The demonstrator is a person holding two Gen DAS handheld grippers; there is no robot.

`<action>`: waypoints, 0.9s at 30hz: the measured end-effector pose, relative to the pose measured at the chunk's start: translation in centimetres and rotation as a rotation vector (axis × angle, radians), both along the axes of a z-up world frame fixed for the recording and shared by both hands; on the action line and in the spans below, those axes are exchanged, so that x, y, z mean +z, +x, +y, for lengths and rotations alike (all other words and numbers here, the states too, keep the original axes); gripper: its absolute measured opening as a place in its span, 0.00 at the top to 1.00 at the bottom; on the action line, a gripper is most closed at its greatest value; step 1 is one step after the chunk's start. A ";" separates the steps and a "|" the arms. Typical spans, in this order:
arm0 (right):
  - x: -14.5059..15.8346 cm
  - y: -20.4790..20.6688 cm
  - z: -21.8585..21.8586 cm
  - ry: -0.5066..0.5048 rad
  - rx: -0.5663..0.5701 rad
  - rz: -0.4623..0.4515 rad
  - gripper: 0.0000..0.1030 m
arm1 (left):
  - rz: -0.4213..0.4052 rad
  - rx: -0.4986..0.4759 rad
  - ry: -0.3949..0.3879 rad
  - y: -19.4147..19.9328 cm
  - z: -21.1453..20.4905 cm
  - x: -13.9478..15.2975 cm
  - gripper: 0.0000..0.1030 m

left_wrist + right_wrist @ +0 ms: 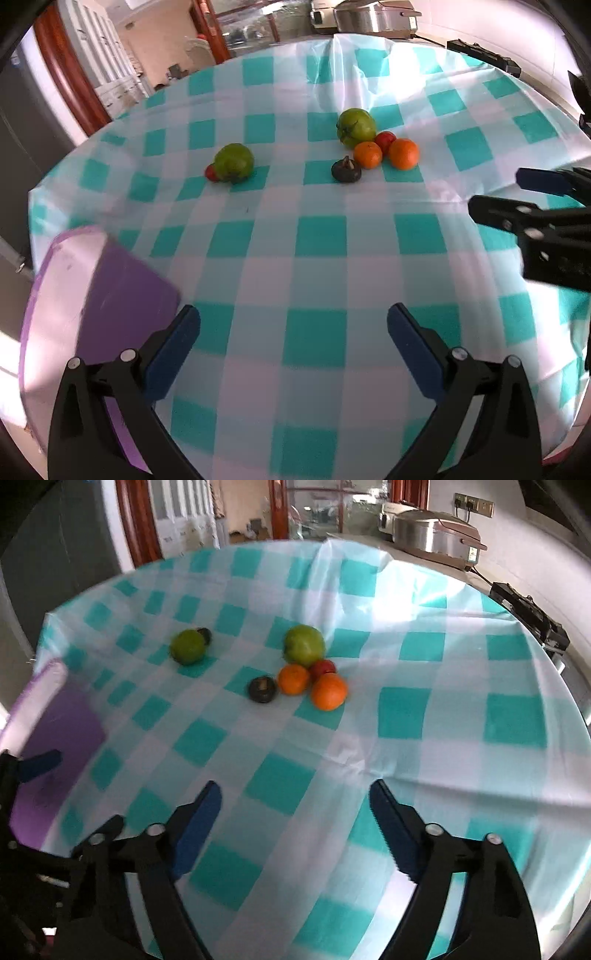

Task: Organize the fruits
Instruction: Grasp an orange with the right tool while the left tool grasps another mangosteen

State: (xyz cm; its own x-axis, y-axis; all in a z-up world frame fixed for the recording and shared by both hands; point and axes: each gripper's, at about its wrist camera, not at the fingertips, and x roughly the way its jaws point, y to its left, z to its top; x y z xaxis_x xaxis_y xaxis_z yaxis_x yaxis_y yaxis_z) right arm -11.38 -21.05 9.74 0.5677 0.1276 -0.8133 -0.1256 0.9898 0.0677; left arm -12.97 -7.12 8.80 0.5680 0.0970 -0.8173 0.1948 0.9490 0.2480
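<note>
On the checked tablecloth (295,258) lies a cluster: a green fruit (355,126), two oranges (368,154) (403,153), a red fruit (385,141) and a dark mangosteen (346,170). Apart to the left lies a second green fruit (234,163) with a small red fruit (211,172) beside it. A purple tray (92,314) sits at the near left. My left gripper (293,328) is open and empty over the cloth. My right gripper (295,805) is open and empty, well short of the cluster (306,672). The second green fruit (187,646) hides a dark fruit (205,634) partly.
A metal cooker (373,16) and a black device (484,55) stand beyond the table's far edge. The right gripper shows in the left wrist view at the right (517,199). Doors and cabinets stand at the back left.
</note>
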 end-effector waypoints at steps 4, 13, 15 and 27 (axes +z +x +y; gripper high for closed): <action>-2.5 5.0 -0.4 0.007 -0.052 0.056 0.30 | 0.024 -0.031 -0.029 4.1 0.5 -1.7 0.07; -7.3 14.1 -1.0 0.061 -0.171 0.140 0.40 | 0.038 -0.117 -0.116 12.0 -0.9 -5.6 0.10; -8.0 15.1 -1.2 0.067 -0.184 0.145 0.46 | 0.022 -0.143 -0.100 13.2 -1.7 -6.2 0.10; -7.4 14.4 -3.7 0.175 -0.311 0.098 0.59 | -0.016 -0.244 -0.100 19.8 -4.7 -7.7 0.21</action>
